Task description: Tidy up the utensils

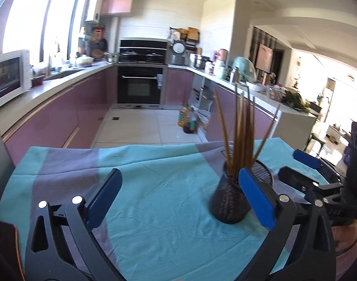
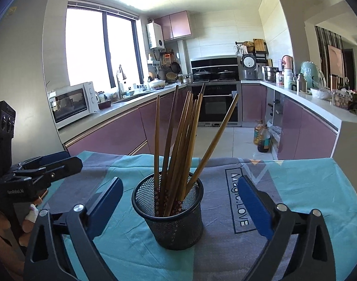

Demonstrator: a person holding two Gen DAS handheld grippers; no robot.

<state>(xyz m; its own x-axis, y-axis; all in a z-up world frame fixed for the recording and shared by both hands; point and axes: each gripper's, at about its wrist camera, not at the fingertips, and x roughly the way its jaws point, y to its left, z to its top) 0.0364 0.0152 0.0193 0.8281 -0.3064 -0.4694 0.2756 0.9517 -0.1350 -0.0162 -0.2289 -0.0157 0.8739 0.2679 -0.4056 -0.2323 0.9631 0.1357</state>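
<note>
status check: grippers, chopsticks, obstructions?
Left gripper open, empty. Right gripper open, straddling mesh holder, no contact. Chopsticks upright inside. Nothing blocking.

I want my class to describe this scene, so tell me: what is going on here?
A person holds a two-finger gripper in each hand over a table with a teal and grey cloth. Brown wooden chopsticks stand upright in a black wire-mesh cup. The right gripper is open with the cup between its blue pads, not touching. The left gripper is open and empty, the cup beside its right finger.
</note>
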